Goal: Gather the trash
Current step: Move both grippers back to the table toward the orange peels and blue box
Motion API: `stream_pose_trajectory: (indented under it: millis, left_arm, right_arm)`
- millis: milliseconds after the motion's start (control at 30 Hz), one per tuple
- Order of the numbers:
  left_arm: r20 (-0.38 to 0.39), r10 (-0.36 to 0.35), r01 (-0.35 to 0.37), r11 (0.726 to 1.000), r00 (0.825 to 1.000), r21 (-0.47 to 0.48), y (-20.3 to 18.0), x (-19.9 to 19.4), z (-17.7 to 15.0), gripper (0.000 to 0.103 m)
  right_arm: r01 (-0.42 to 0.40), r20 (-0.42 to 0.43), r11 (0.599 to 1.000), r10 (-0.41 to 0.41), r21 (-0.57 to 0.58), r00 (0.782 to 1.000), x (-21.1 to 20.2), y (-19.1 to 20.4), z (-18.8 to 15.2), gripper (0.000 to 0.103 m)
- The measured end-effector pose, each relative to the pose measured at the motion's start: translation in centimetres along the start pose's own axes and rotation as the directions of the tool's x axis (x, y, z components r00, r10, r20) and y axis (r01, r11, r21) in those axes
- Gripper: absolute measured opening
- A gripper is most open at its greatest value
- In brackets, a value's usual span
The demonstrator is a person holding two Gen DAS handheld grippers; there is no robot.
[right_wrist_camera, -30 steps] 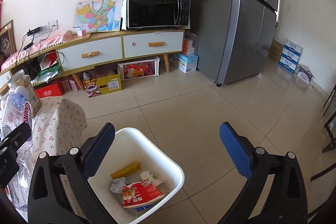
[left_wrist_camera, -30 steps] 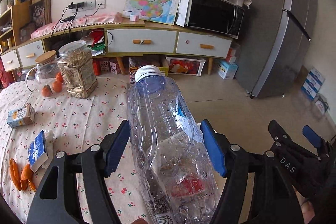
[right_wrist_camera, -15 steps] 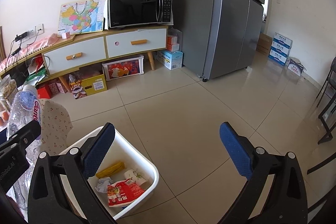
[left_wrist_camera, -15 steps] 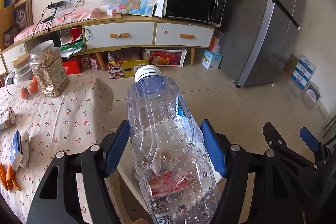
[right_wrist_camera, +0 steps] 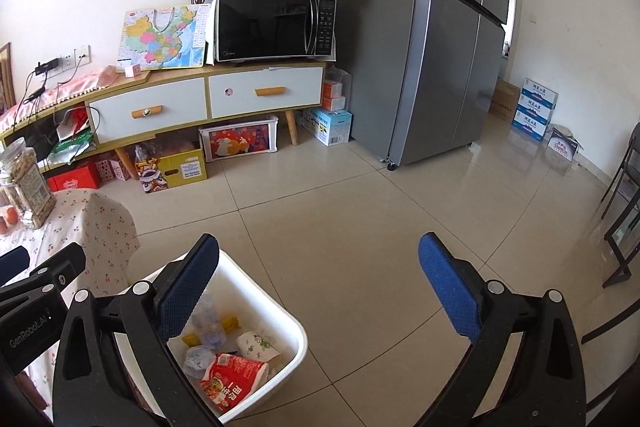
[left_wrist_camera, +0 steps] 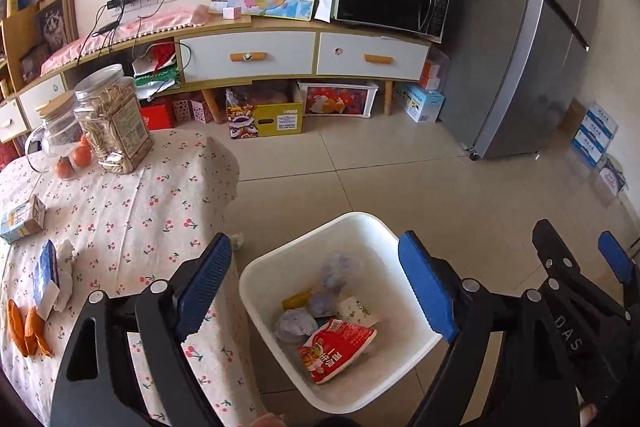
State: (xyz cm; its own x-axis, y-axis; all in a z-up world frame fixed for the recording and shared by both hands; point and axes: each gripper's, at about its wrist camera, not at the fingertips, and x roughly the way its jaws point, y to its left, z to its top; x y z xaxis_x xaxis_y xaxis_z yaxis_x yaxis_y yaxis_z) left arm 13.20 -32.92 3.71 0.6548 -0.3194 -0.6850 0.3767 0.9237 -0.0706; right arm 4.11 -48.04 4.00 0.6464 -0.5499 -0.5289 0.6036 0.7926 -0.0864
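Note:
A white trash bin (left_wrist_camera: pixel 404 311) stands on the floor beside the table; it also shows in the right wrist view (right_wrist_camera: pixel 294 327). It holds a red snack packet (left_wrist_camera: pixel 336 347), crumpled wrappers and a paper cup. My left gripper (left_wrist_camera: pixel 316 291) is open and empty above the bin. My right gripper (right_wrist_camera: pixel 320 291) is open and empty, over the bin's right edge and the floor. The clear plastic bottle is not in view. On the table lie a small carton (left_wrist_camera: pixel 22 219), a blue box with tissue (left_wrist_camera: pixel 48 277) and orange peels (left_wrist_camera: pixel 24 323).
The table with the cherry-print cloth (left_wrist_camera: pixel 132 211) is at the left, with a snack jar (left_wrist_camera: pixel 112 123), a glass jug and oranges. A low cabinet with a microwave (right_wrist_camera: pixel 276 27) lines the wall. A fridge (right_wrist_camera: pixel 432 35) stands at the right. Boxes sit on the tiled floor.
My left gripper held the clear plastic bottle and carried it right from the table to over the bin. Now its jaws are wider and empty, and the bottle is out of sight.

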Motion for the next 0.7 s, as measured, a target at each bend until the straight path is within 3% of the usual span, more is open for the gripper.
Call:
stream_pose_trajectory:
  millis: [267,700]
  left_arm:
    - [0.030,0.144,-0.145,0.989,0.989,0.015,4.7,-1.8,-0.5,0.083]
    - [-0.025,0.299,-0.300,0.951,0.954,-0.078,14.5,-3.5,-2.4,0.085]
  right_arm:
    - [-0.073,0.015,0.995,0.074,-0.071,0.997,-1.4,4.3,-0.3,0.096]
    - [-0.229,-0.021,0.952,0.230,-0.204,0.973,-3.7,14.1,-1.1,0.096]
